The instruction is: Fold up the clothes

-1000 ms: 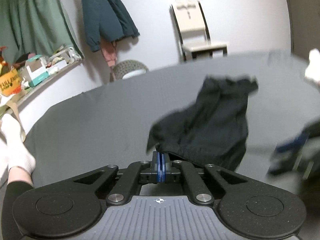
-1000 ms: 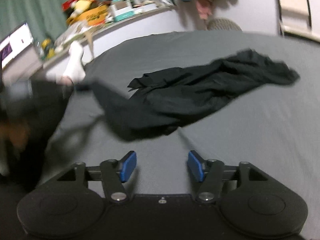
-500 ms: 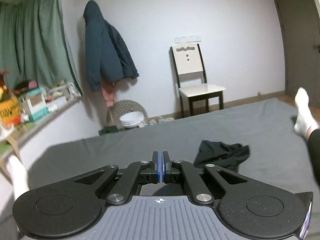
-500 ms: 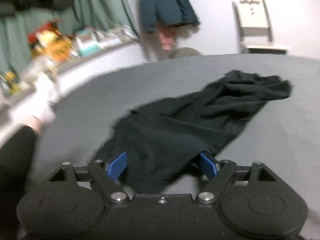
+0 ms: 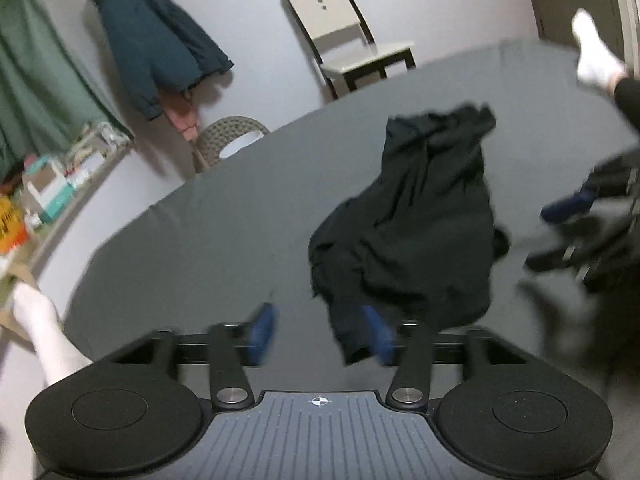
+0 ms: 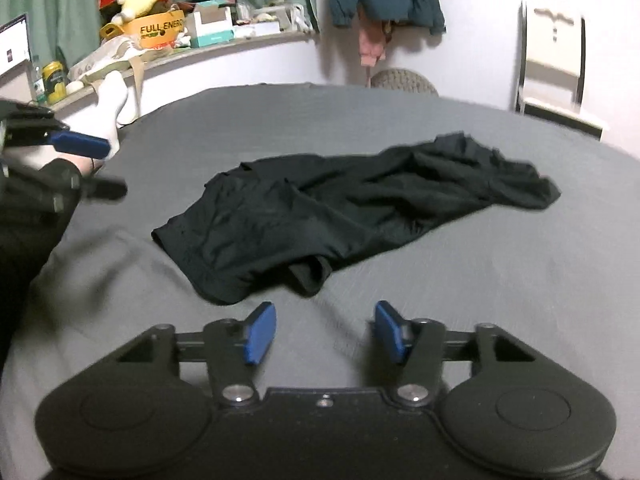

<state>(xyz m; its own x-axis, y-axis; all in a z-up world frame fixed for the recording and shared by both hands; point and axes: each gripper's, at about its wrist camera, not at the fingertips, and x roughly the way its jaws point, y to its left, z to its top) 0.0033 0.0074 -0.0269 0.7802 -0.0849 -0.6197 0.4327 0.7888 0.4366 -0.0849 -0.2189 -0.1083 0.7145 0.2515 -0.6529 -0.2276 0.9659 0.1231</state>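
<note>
A black garment [image 6: 340, 204] lies crumpled on the grey bed sheet [image 6: 520, 280], stretched from near left to far right. My right gripper [image 6: 325, 332] hovers open just short of its near hem, with nothing between the blue pads. In the left wrist view the garment [image 5: 420, 220] lies ahead and to the right. My left gripper [image 5: 320, 332] is open, and its right pad overlaps the garment's near corner in view. From the right wrist view the left gripper [image 6: 106, 168] sits at the far left, apart from the cloth. The blurred right gripper [image 5: 554, 234] is at the right edge.
A person's feet in white socks [image 5: 596, 60] [image 6: 108, 104] rest at both sides of the bed. Beyond it stand a pale chair [image 5: 352, 36], a woven basket [image 5: 232, 140], a hung dark jacket [image 5: 156, 52] and a cluttered shelf [image 6: 192, 36] under green curtains.
My left gripper, shut in both earlier frames, has opened and tipped down toward the bed. The right gripper has drawn back, so the garment lies ahead of its fingers, no longer between them.
</note>
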